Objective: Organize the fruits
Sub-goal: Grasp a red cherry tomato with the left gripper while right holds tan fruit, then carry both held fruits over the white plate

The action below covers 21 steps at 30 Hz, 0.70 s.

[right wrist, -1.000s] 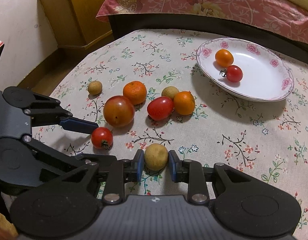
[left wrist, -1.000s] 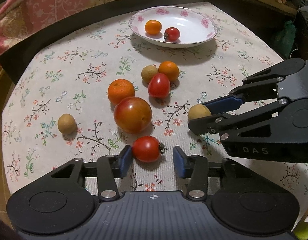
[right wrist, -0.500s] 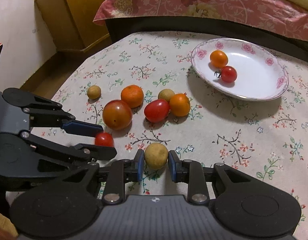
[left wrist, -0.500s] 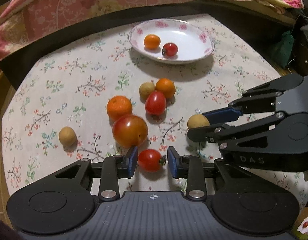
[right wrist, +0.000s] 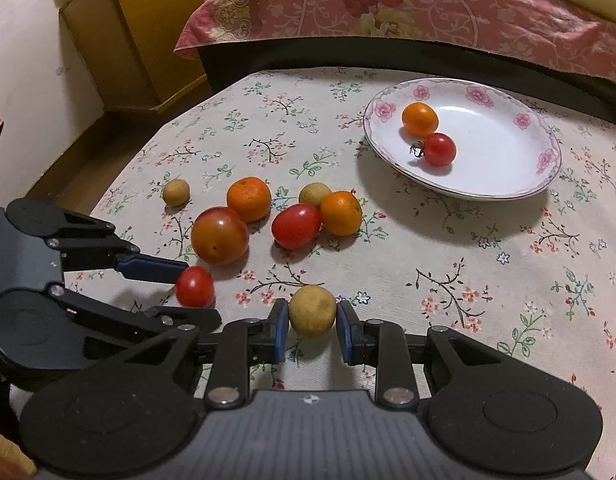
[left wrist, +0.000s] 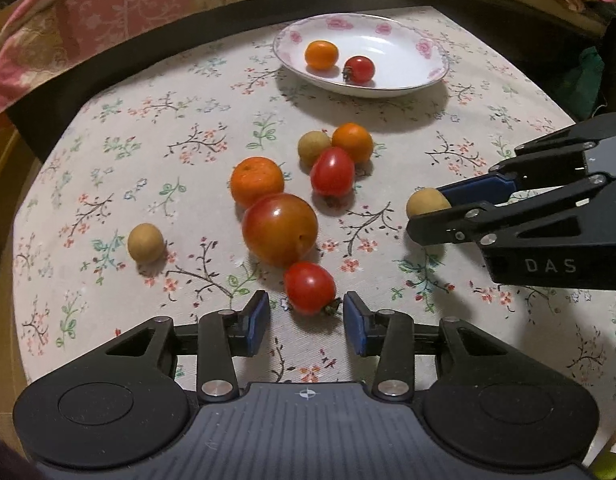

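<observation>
A small red tomato (left wrist: 309,288) lies on the floral tablecloth between the fingertips of my left gripper (left wrist: 306,305). Its jaws are opening and the pads stand clear of the tomato. My right gripper (right wrist: 311,314) is shut on a tan round fruit (right wrist: 311,311), low over the cloth; in the left wrist view that right gripper (left wrist: 427,211) comes in from the right. A white flowered plate (right wrist: 499,152) at the far side holds a small orange (right wrist: 419,119) and a cherry tomato (right wrist: 439,149).
Loose fruit sits mid-table: a big red-orange tomato (left wrist: 280,229), a mandarin (left wrist: 256,182), an oval red tomato (left wrist: 331,171), a small orange (left wrist: 352,142), and two tan fruits (left wrist: 313,147) (left wrist: 145,242). A bed (right wrist: 387,4) borders the far edge; a wooden cabinet (right wrist: 120,32) stands left.
My left jaws narrowed around the small tomato, then spread apart again; the tomato stays on the cloth. The right gripper keeps its hold on the tan fruit.
</observation>
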Available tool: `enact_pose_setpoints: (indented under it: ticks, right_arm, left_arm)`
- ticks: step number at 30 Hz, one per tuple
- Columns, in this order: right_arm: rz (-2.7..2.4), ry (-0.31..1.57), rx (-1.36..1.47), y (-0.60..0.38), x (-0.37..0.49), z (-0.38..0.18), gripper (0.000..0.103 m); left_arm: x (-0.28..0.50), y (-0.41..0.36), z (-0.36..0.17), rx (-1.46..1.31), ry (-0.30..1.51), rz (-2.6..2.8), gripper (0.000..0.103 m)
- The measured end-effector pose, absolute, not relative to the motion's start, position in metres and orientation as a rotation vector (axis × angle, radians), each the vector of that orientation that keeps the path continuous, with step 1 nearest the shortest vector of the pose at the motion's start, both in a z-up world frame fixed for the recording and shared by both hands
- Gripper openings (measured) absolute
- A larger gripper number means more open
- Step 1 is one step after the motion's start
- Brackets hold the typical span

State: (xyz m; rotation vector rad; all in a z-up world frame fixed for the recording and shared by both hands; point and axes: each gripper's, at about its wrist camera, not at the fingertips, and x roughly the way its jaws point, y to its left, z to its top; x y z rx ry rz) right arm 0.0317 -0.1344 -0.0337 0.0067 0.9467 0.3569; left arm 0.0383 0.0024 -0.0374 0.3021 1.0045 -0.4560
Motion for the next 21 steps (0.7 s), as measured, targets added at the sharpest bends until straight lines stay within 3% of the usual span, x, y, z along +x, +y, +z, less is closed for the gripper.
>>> enact_pose_setpoints:
  ticks: [8,21]
  right_arm:
    - [0.357,0.942,-0.001,-0.1324,0.0302,-0.0323,0.027]
    - [0.344,0.927,0.006,-0.1351,0.03,-0.0276,0.027]
  left_arm:
    - [0.04,0.0008,-0.0369,0.295,1.002,-0.445,0.036]
    - [0.0363,-0.0054,-0.0288,0.285,0.973,-0.485,0.035]
